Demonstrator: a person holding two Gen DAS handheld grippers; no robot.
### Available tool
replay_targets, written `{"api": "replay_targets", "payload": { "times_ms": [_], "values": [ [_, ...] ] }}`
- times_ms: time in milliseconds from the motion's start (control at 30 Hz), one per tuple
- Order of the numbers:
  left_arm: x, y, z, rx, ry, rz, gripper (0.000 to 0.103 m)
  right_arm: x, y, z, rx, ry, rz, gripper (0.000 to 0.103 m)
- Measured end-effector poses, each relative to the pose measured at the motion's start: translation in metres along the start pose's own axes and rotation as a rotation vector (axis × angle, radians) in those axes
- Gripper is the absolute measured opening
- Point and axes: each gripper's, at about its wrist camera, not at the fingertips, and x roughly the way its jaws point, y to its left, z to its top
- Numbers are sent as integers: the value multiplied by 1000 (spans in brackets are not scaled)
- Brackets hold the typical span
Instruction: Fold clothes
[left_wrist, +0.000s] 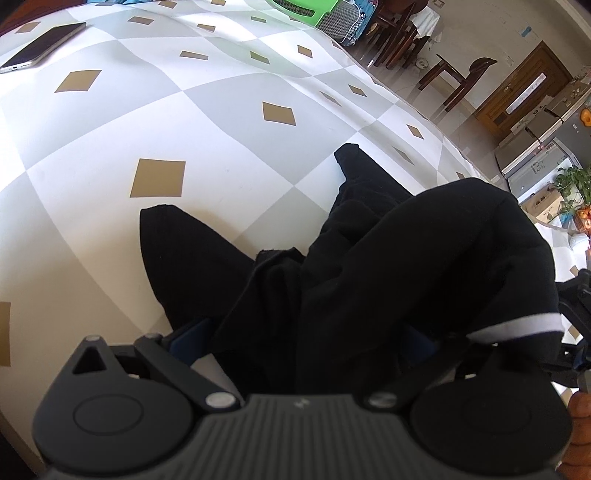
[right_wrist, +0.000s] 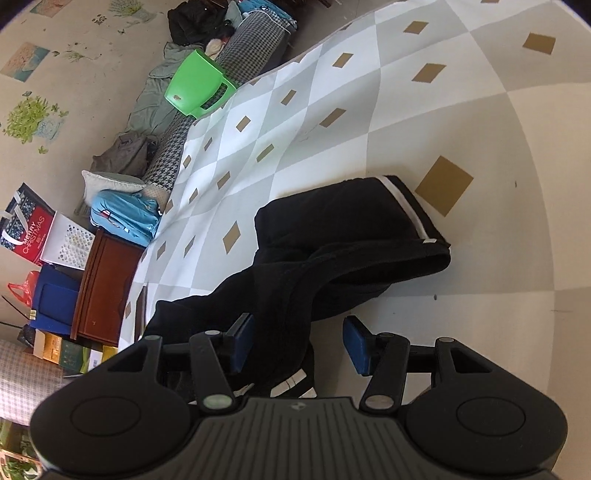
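1. A black garment (left_wrist: 369, 266) with a white stripe at one hem lies crumpled on a desk covered by a cloth (left_wrist: 229, 140) of white and grey diamonds with small tan squares.
2. Left tool (left_wrist: 299, 343): the black fabric is bunched between its blue-padded fingers and hides most of them — whether they press on the cloth cannot be told.
3. A fold of the garment rises in a hump to the right of this tool, with the white-striped cuff (left_wrist: 524, 325) near its right finger.
4. Right tool (right_wrist: 299, 343): its blue pads (right_wrist: 356, 345) stand spread apart, released; a strand of the garment (right_wrist: 332, 240) runs between them, touching the left pad only.
5. In the right wrist view the garment's striped hem (right_wrist: 406, 206) lies flat on the desk, farther out.
6. A smartphone (left_wrist: 42, 46) rests on the far left of the desk — well apart from the garment.
7. A green plastic stool (right_wrist: 197, 86) sits beyond the desk's edge.
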Motion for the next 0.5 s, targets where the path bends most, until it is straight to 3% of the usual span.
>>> {"api": "replay_targets", "payload": {
  "times_ms": [200, 333, 500],
  "values": [
    [-1, -1, -1, 9, -4, 1, 103, 18, -5, -10, 115, 51, 83, 51],
    [-7, -3, -1, 23, -26, 14, 103, 21, 16, -14, 37, 31, 127, 32],
    [-22, -8, -2, 87, -85, 36, 103, 16, 43, -14, -71, -14, 167, 21]
  ]
}}
